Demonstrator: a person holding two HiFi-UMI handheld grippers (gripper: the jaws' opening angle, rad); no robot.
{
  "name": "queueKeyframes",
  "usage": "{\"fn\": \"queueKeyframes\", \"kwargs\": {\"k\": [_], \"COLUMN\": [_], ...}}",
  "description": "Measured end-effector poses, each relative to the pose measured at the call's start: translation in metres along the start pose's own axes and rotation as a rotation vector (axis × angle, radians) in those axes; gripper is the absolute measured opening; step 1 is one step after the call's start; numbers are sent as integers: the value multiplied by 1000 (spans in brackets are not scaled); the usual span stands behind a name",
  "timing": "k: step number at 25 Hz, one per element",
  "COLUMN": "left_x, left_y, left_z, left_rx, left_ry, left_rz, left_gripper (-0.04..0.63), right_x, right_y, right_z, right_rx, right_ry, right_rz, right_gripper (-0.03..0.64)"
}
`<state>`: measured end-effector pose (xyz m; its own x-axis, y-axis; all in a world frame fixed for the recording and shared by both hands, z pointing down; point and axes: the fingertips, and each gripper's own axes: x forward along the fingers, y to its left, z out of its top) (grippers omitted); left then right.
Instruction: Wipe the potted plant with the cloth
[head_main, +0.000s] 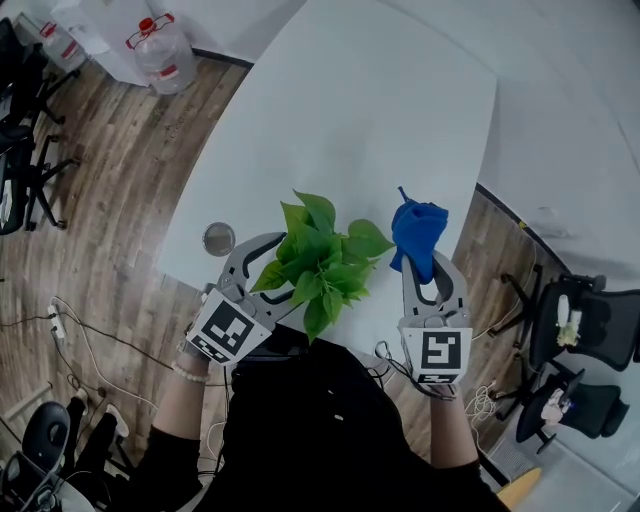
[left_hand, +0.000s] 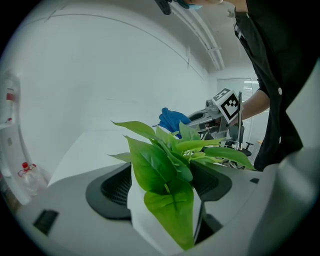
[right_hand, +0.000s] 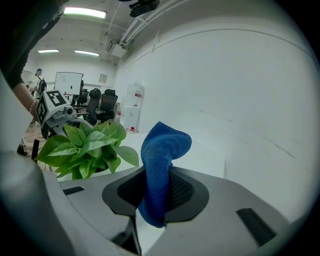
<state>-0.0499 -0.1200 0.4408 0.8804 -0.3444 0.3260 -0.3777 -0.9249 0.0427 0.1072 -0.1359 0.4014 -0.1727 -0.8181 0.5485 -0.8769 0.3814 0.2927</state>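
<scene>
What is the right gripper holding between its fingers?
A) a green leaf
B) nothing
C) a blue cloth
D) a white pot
C: the right gripper is shut on the blue cloth; the potted plant sits in the left gripper.

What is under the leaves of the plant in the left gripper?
A white pot, clamped between the jaws of the left gripper. The leaves cover its top, so its opening and any soil cannot be seen.
</scene>
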Motion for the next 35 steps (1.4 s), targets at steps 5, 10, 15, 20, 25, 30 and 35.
{"fn": "queueKeyframes", "kwargs": {"k": [5,10,15,20,25,30,35], "left_x": [6,7,8,10,12,13,15], "left_y": [-2,-2,-2,2,2,3,4], "left_z": [-2,-19,-24,-13,-15,-15,-16], "left_rx": [1,13,2,18,9,1,2], "left_ry": [2,56,60,42,45,47,53], "left_rz": [-11,-6,-6,-2,4,7,14], "left_gripper": [360,360,357,345,339,339,337], "right_x": [9,25,48,72,92,102,104], "right_y": [-2,-17,-34,-16,10,47,73], "right_z": [-9,-14,-14,-11,-7,-7,-4], "right_rx": [-72,-56,-70,-146,-244,-394,-523], "right_ry": [-15,-42,-69,-82,-78,-75,-84], "right_rz": [62,105,154,315,479,642,750], "right_gripper": [123,123,123,123,123,123,123]}}
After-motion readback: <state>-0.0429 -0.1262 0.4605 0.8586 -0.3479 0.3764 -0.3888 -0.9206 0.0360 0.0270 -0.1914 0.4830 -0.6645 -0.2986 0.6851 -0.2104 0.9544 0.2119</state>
